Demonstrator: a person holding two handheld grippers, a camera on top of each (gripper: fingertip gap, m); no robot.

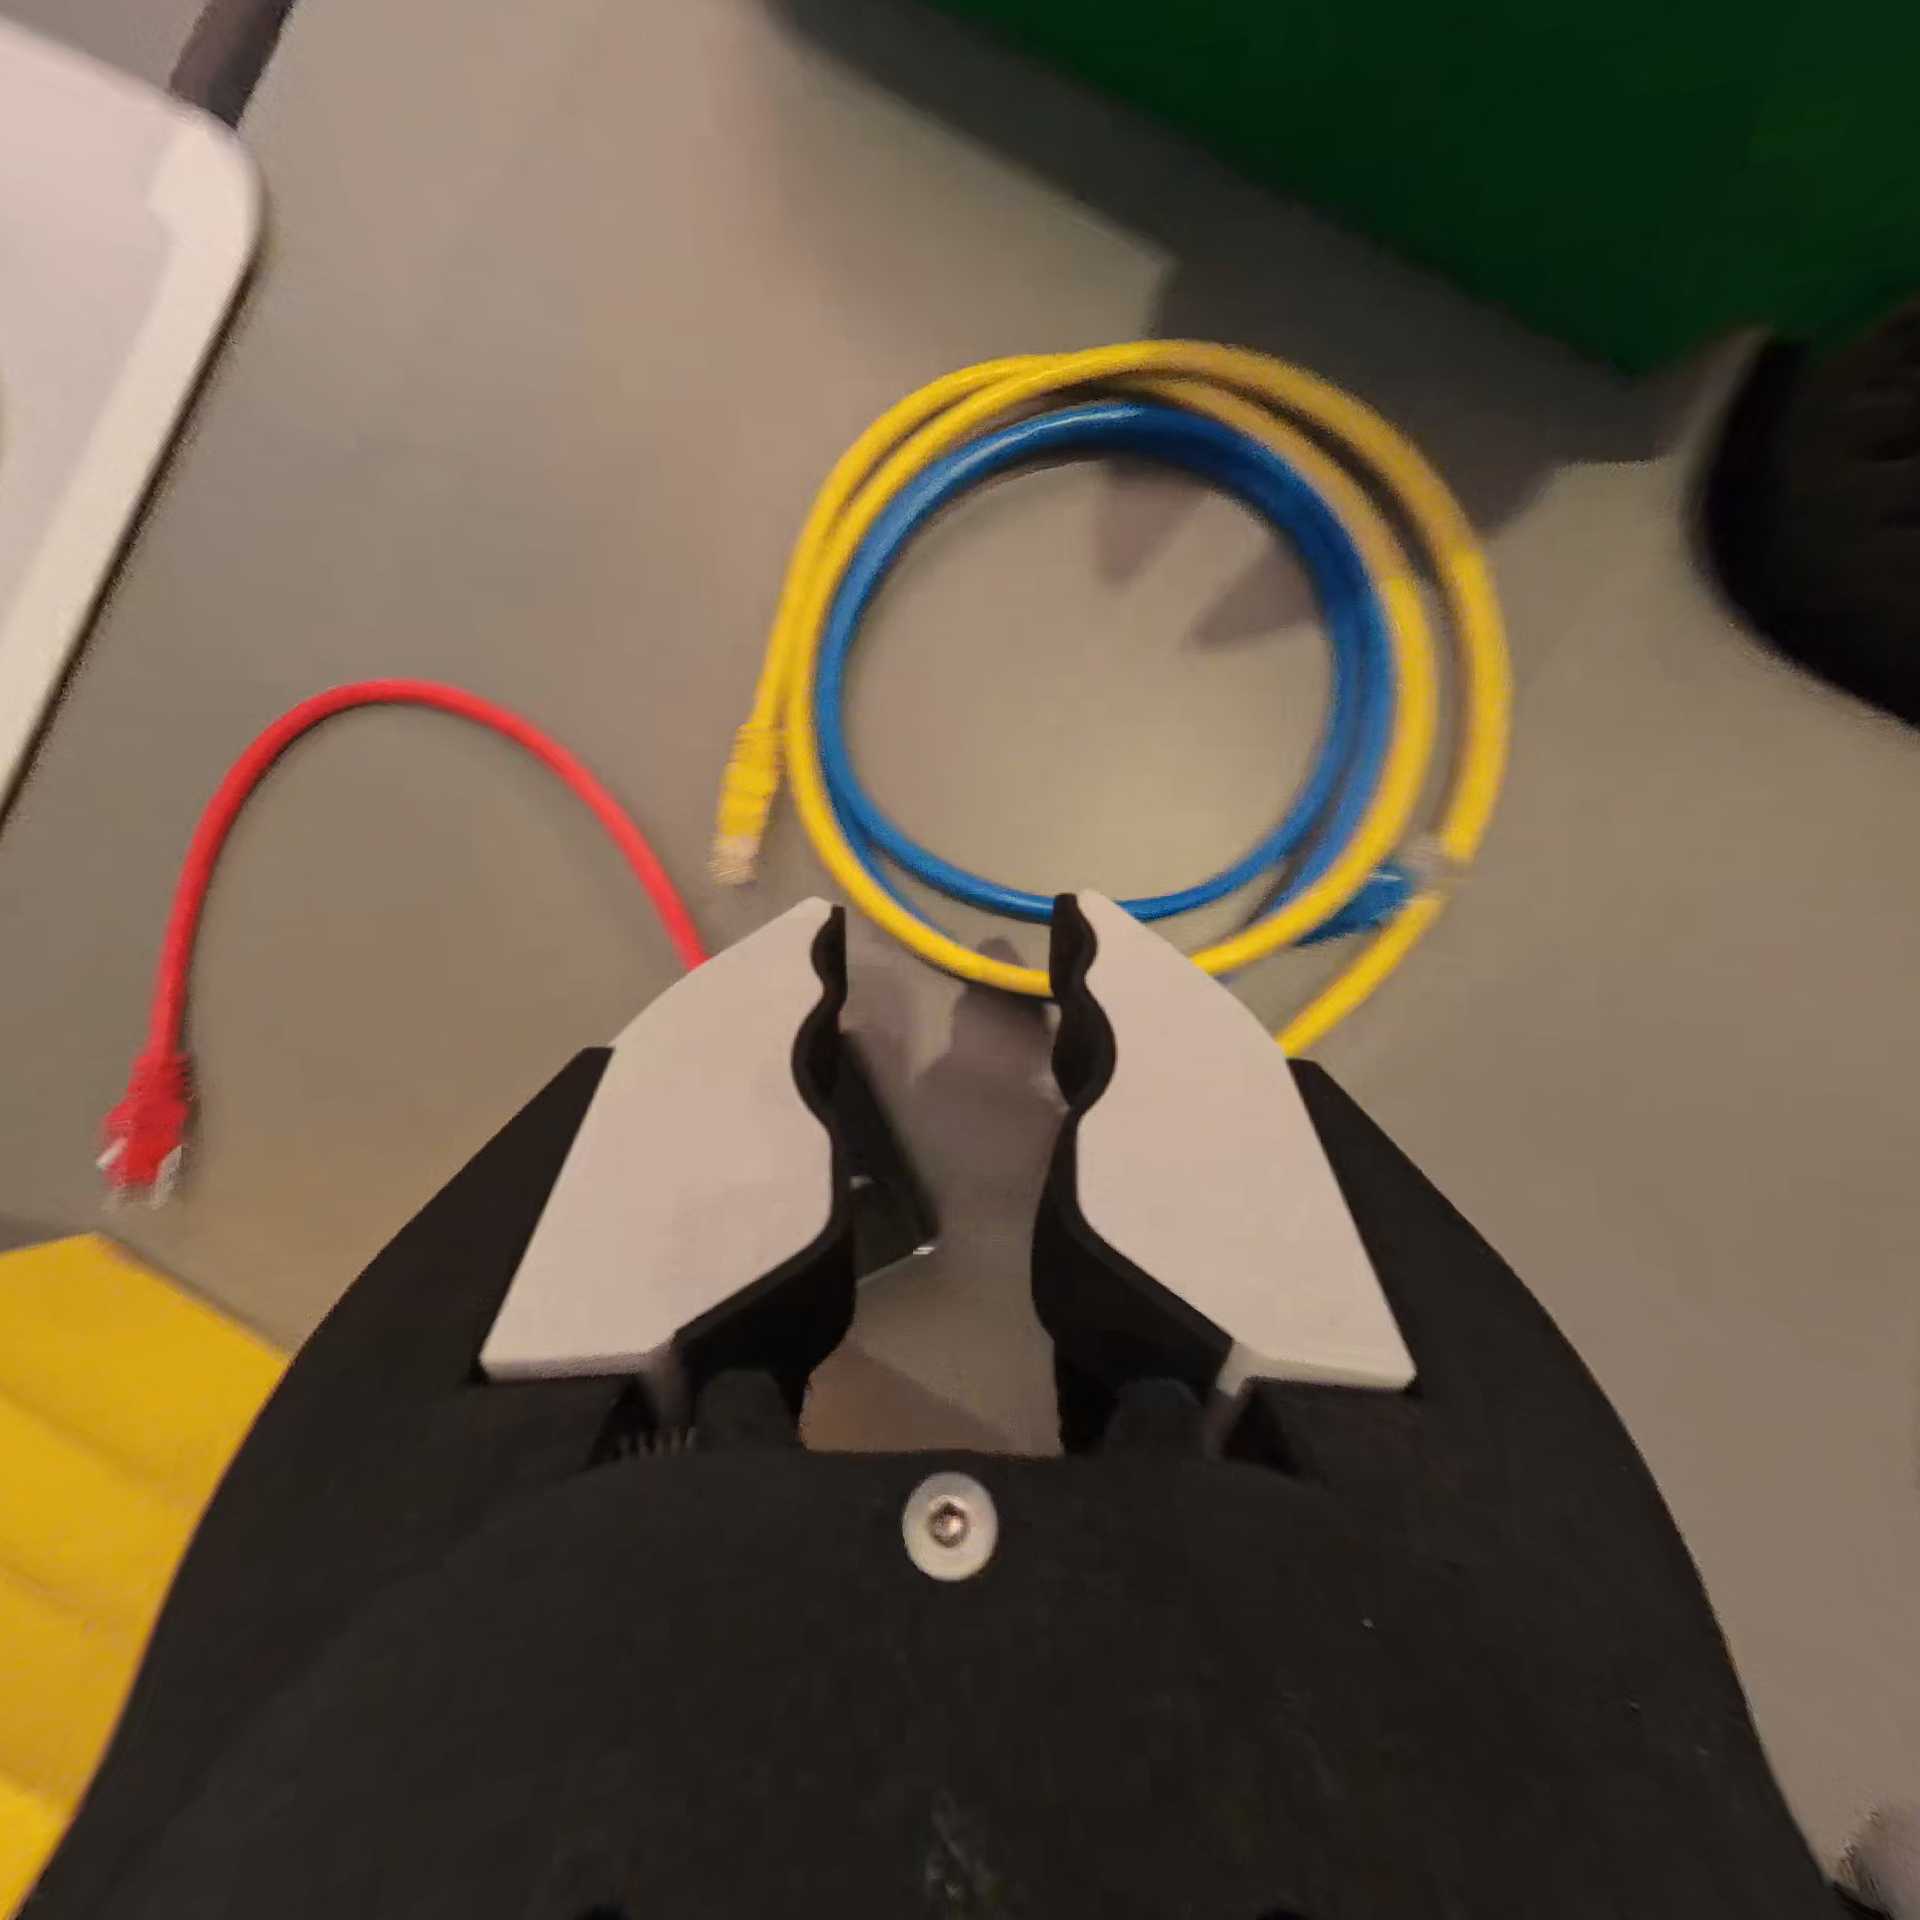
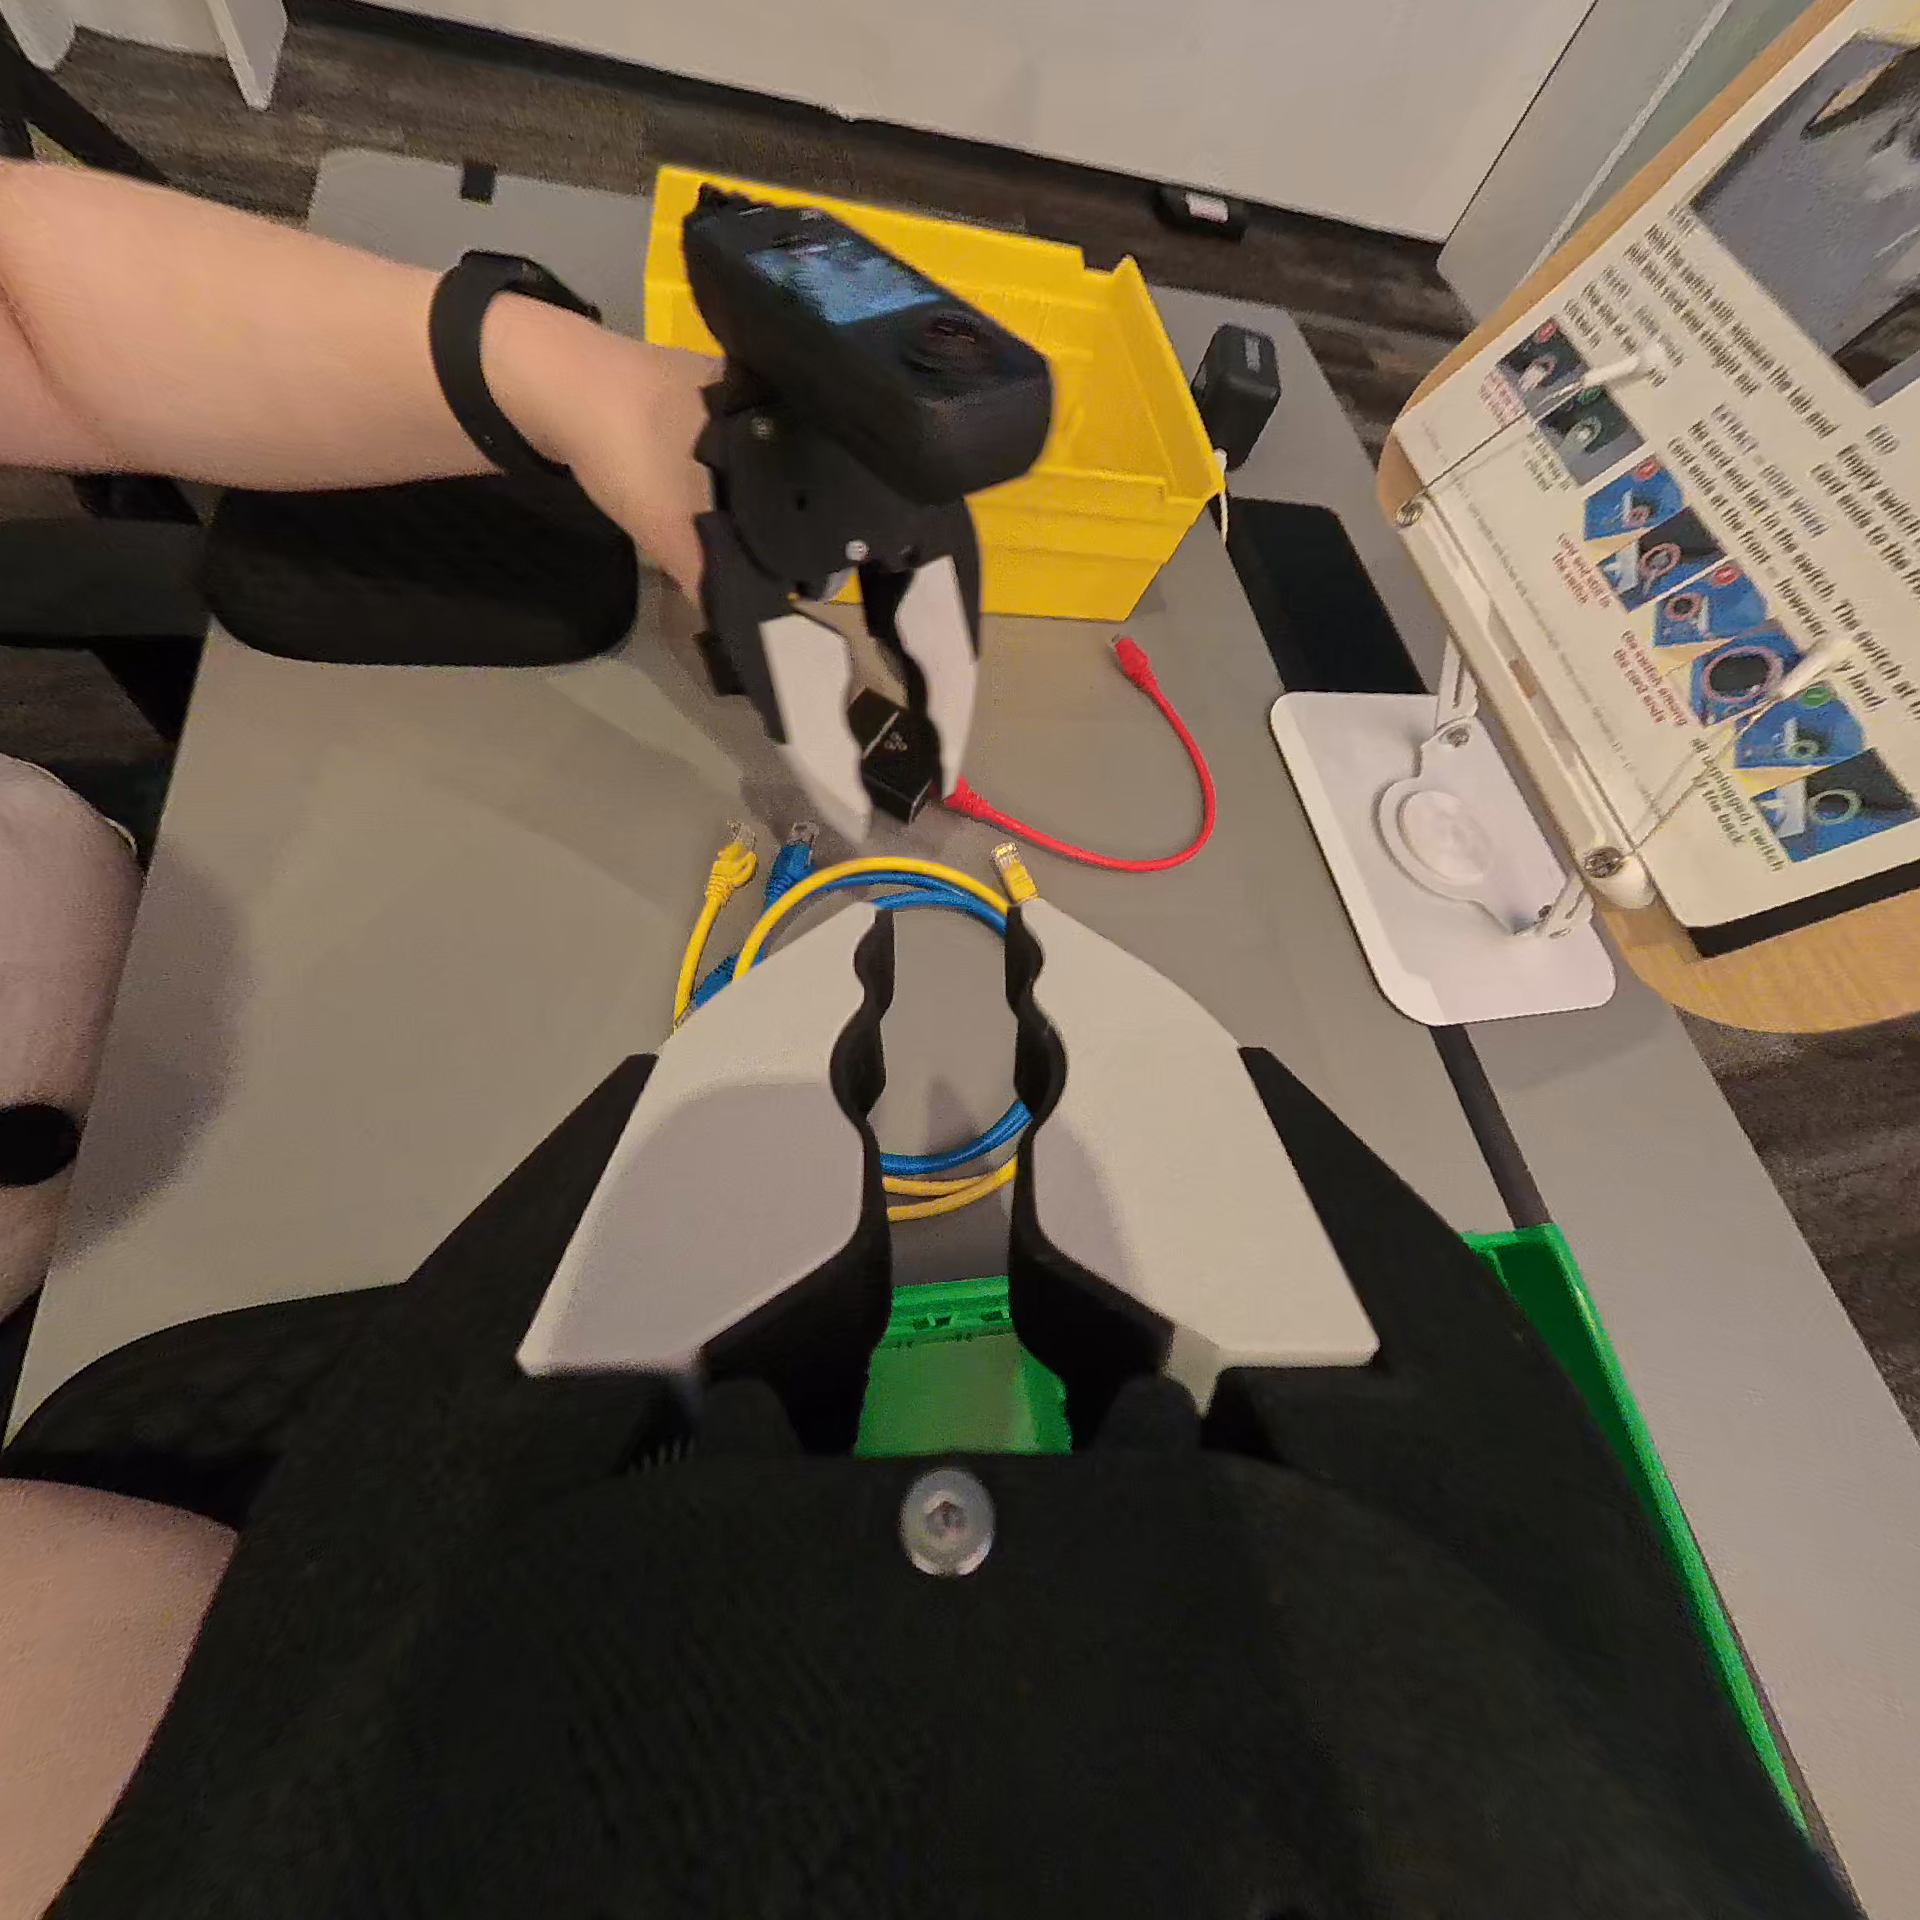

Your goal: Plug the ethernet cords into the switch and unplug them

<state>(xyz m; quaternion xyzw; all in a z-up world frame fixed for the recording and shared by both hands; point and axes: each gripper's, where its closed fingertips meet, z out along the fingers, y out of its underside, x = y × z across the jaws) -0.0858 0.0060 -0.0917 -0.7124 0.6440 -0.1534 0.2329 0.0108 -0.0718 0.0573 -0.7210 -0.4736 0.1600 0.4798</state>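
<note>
My left gripper [image 2: 899, 779] is shut on a small black switch [image 2: 894, 753] and holds it just above the grey table [image 2: 416, 883]. In the left wrist view the switch [image 1: 883, 1164] shows dark between the fingers. A red cord [image 2: 1184, 790] runs from the switch's port, and its other plug [image 1: 145, 1132] lies free on the table. A yellow cord [image 2: 873, 868] and a blue cord [image 2: 935, 888] lie coiled together; both also show in the left wrist view, yellow [image 1: 1455, 582] and blue [image 1: 1091, 416]. My right gripper [image 2: 951, 935] hovers open and empty over the coil.
A yellow bin [image 2: 1091, 416] stands at the far side of the table. A green bin [image 2: 956, 1382] sits under my right gripper. A white stand [image 2: 1455, 883] with an instruction board is at the right. A person's forearm [image 2: 260, 353] reaches in from the left. My hands' fingertips stand some 20 cm from each other.
</note>
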